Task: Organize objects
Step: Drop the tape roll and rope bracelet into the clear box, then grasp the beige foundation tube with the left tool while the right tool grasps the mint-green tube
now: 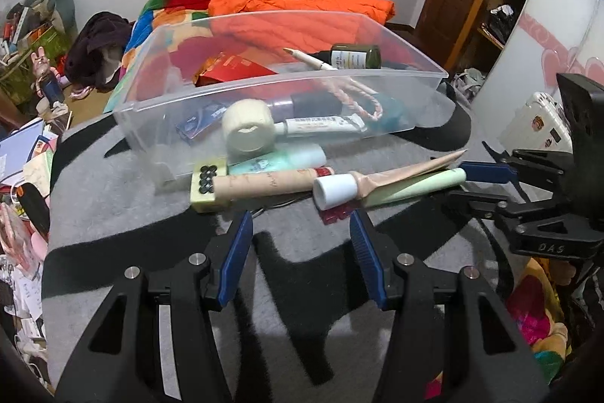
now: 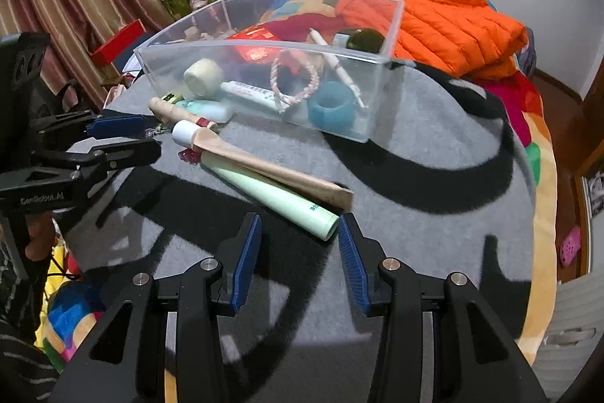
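Both tools agape above tubes beside clear bin (image 1: 287, 78)

A clear plastic bin (image 1: 158, 123) stands on a rug (image 1: 124, 210) spread over the bed, with a quilt (image 2: 445, 14) heaped behind it. Inside the bin lie a tape roll (image 1: 247, 131), a tube (image 1: 324, 124), a braided cord loop (image 2: 294, 78), a pen (image 1: 309, 60) and a bottle (image 1: 355, 56) at the back. On the rug before the bin lie a wooden massage hammer (image 1: 260, 184), a squeezed tube (image 1: 377, 181) overlapping a longer tube (image 2: 275, 199), and a flat tube (image 1: 279, 158) against the bin wall.
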A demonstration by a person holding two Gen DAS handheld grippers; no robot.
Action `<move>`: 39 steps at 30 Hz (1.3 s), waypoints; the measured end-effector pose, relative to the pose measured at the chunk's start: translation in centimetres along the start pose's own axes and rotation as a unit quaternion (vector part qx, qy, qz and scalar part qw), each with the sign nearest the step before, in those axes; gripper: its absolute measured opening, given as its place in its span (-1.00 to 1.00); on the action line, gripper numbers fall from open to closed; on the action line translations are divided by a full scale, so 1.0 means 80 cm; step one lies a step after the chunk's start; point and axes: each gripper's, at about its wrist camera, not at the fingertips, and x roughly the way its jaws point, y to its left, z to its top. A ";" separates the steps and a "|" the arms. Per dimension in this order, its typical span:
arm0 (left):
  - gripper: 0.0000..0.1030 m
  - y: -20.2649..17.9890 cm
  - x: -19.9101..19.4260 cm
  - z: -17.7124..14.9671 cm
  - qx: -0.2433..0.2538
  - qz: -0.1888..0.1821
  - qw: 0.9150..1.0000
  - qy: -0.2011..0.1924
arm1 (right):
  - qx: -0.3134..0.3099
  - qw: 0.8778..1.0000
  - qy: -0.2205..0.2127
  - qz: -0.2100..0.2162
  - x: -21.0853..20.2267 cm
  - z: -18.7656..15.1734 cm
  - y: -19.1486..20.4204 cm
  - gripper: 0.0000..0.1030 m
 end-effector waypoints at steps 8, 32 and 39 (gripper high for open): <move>0.13 -0.015 -0.002 0.020 0.043 0.003 0.999 -0.004 | -0.025 1.000 0.002 -0.017 0.018 0.010 0.007 -0.20; -0.69 -0.060 0.039 0.042 0.150 -0.027 0.987 0.051 | -0.083 0.996 -0.007 0.041 -0.014 -0.005 0.014 -0.64; -0.85 -0.037 0.011 0.033 0.107 -0.035 0.993 0.045 | -0.113 0.993 -0.025 0.003 0.003 0.024 0.034 -0.09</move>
